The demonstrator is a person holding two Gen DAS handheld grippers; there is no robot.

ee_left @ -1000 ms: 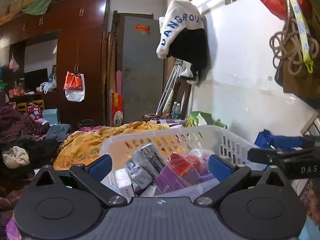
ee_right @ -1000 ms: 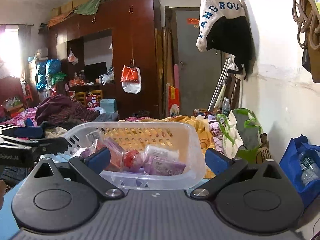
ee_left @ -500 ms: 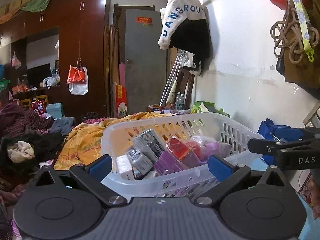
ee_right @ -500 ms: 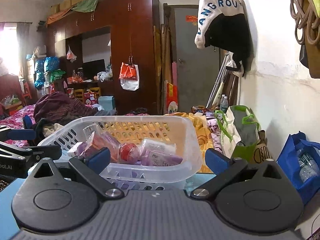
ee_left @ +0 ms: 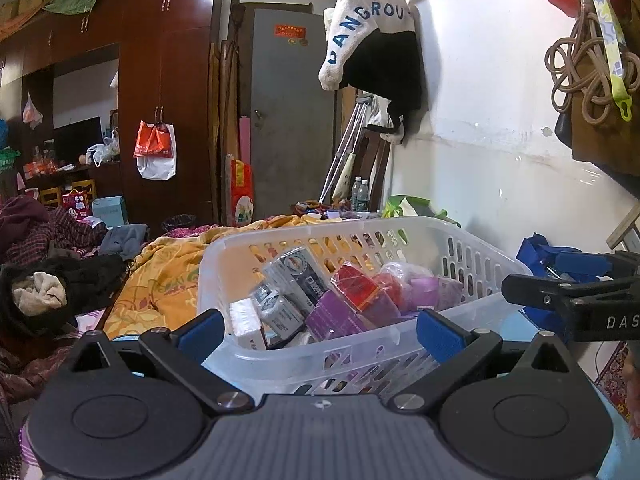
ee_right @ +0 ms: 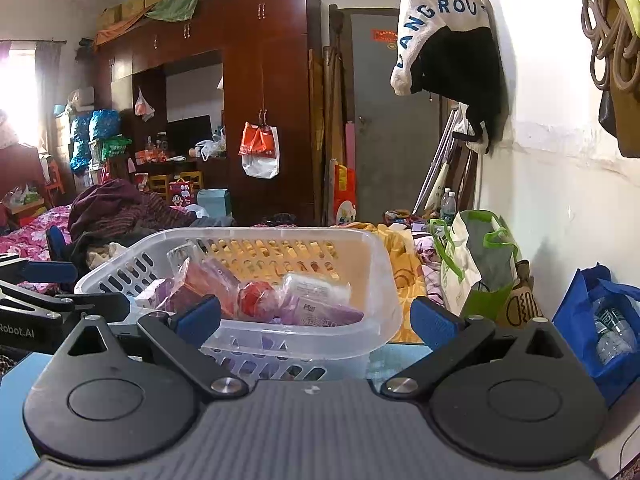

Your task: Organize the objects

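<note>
A white slotted plastic basket (ee_left: 472,256) stands on a blue surface (ee_right: 384,356) in front of both grippers; it also shows in the right wrist view (ee_right: 372,280). It holds several wrapped packets: a grey box (ee_left: 300,276), a red packet (ee_left: 356,284) and purple packets (ee_right: 324,312). My left gripper (ee_left: 318,334) is open and empty, its fingers either side of the basket's near wall. My right gripper (ee_right: 316,320) is open and empty just before the basket's near right corner. Each gripper shows at the edge of the other's view.
A white wall runs along the right with a hanging hooded garment (ee_left: 376,40). A blue bag (ee_right: 608,320) and a green-and-white bag (ee_right: 476,264) stand by the wall. A bed with an orange blanket (ee_left: 168,276) and heaped clothes lies behind the basket. Dark wardrobes stand at the back.
The basket has dropped lower in both views and now rests on the blue surface. Both grippers have stayed open and have drawn back slightly.
</note>
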